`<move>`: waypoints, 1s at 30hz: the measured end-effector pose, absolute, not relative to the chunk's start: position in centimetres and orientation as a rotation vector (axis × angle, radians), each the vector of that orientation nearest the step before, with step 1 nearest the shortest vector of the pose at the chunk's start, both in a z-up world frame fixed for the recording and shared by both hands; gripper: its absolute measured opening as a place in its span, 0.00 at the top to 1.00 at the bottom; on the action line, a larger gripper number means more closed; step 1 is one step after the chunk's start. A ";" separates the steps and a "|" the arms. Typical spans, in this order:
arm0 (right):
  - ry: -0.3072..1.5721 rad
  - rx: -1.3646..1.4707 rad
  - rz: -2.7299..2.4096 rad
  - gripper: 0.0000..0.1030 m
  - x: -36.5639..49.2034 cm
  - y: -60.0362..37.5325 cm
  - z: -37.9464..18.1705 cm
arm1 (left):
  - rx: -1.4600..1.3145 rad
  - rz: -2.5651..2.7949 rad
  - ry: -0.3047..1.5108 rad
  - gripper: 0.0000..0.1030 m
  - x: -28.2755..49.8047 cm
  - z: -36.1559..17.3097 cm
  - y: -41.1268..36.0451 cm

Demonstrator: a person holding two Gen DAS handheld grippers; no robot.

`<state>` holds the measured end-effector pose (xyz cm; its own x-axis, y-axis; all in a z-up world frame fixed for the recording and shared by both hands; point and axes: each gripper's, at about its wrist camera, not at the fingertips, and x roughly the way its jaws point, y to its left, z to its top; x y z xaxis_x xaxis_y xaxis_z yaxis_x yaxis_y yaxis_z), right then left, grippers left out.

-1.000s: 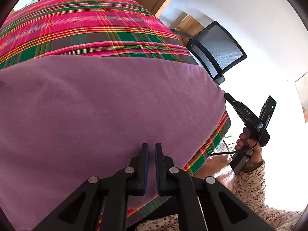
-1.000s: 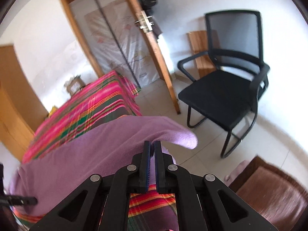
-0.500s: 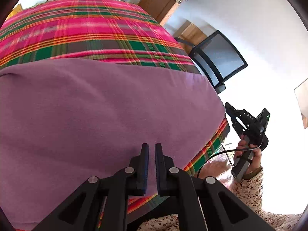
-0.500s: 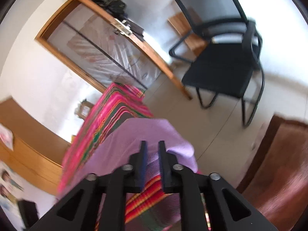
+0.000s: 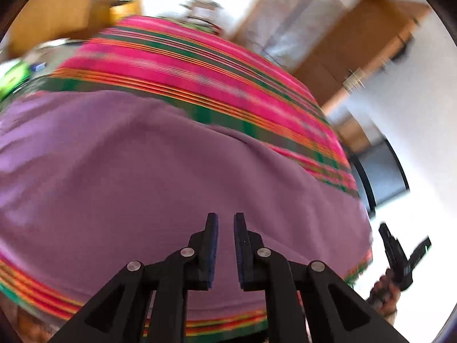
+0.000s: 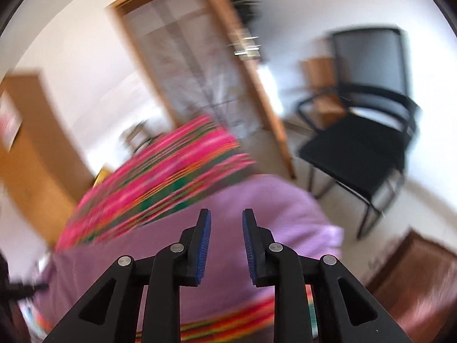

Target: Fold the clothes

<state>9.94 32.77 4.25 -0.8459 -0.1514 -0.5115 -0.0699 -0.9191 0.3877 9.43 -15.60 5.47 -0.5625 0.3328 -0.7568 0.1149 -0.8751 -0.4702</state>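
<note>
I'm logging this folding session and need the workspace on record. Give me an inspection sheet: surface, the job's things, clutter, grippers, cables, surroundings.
Surface: pink and green plaid cover over the table or bed; which one cannot be told.
Job's things: purple cloth spread flat on the cover, its near edge short of the cover's edge.
Clutter: blurred small items at the far end, a green one far left; too blurred to name.
Grippers: left gripper open, a narrow gap, holding nothing; right gripper open wider, holding nothing.
Cables: nothing seen.
Surroundings: black chair, wooden door frame, brown mat on the pale floor.
</note>
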 end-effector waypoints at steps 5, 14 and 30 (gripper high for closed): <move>-0.378 0.860 -2.715 0.75 8.4 26.0 4.9 | -1.434 2.653 -0.902 0.87 10.4 4.6 -20.7; 0.129 0.779 -2.308 0.66 12.0 15.8 6.0 | -1.484 2.714 -1.027 0.82 13.9 3.3 -25.5; 0.391 0.851 -2.186 0.60 13.5 9.5 1.5 | -1.363 2.762 -1.627 0.75 21.3 2.4 -34.2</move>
<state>13.53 9.46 1.51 -0.5021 -0.5345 -0.6799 0.7369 -0.6759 -0.0127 21.33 -34.20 2.40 -0.6450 0.0896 -0.7589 0.6204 -0.5183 -0.5885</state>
